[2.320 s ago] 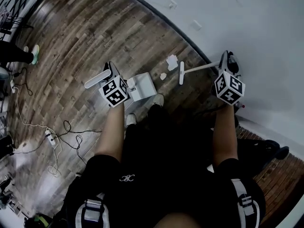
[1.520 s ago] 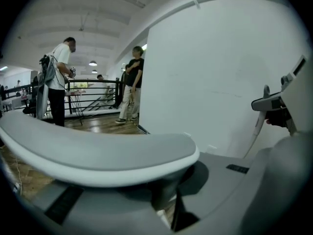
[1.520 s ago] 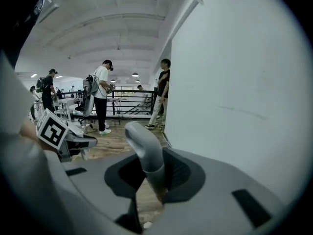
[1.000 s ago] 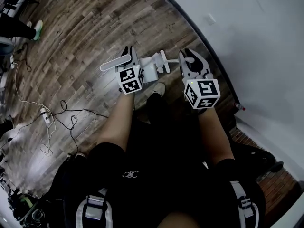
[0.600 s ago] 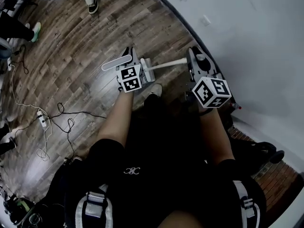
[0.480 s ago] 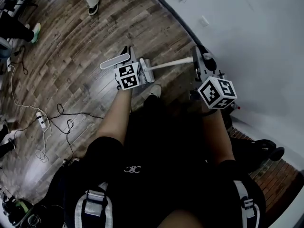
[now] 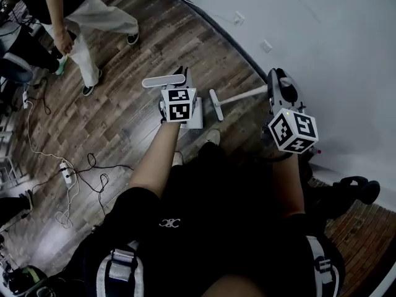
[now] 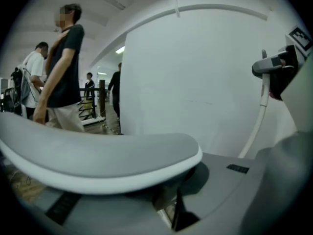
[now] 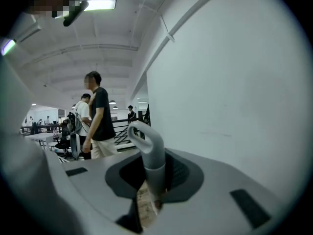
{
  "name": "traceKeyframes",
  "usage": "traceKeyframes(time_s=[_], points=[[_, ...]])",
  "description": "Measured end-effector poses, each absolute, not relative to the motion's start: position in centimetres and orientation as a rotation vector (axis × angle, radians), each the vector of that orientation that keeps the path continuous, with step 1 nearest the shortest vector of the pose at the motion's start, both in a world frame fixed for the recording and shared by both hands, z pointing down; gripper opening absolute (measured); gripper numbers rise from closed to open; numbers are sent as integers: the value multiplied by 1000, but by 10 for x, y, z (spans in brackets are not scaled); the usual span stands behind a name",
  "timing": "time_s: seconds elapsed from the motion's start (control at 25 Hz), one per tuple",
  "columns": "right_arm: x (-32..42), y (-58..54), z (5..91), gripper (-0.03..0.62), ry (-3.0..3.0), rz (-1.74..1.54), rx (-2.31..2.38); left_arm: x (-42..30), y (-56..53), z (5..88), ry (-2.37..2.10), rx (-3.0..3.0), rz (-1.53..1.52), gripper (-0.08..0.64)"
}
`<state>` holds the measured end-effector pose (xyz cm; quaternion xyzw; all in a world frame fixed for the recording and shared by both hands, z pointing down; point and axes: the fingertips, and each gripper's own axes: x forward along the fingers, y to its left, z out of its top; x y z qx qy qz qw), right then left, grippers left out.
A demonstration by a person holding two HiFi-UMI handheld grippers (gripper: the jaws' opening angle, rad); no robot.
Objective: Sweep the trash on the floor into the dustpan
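In the head view my left gripper (image 7: 179,86) is shut on the grey-and-white handle (image 7: 164,80) of the white dustpan (image 7: 194,117), which hangs just below it over the wooden floor. In the left gripper view that handle (image 8: 98,155) fills the frame across the jaws. My right gripper (image 7: 276,88) is shut on the top of the white broom, whose stick (image 7: 244,94) slants left to the small head (image 7: 215,105) beside the dustpan. The looped broom handle (image 9: 146,148) stands between the jaws in the right gripper view. No loose trash shows on the floor.
A person in a dark top and light trousers (image 7: 93,17) stands at the upper left on the floor. Cables and a power strip (image 7: 67,173) lie at the left. A white wall (image 7: 322,36) with outlets runs along the right. My own legs fill the lower frame.
The paper scraps seen on the floor earlier are gone from sight. The broom has swung away to the right of the dustpan. A person has walked in at the upper left.
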<state>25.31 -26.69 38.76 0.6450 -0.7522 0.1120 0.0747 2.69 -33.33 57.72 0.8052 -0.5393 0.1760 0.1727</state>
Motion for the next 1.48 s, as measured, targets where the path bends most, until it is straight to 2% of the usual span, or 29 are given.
traceKeyframes(time_s=[0.28,0.6,0.96,1.48], points=[[268,-269,390,72,-2148,278,2014,34,-339,485,-1486,2434,535,52],[290,-241,394,71,-2023,321,2132,33,-326,427,-1456,2485,502,40],[308,-235,397,71,-2002,401,2207,75,-318,408,-1325,2567,489,37],[317,-231,391,72,-2071,352,2225,111,-321,403,-1254,2631,493,34]])
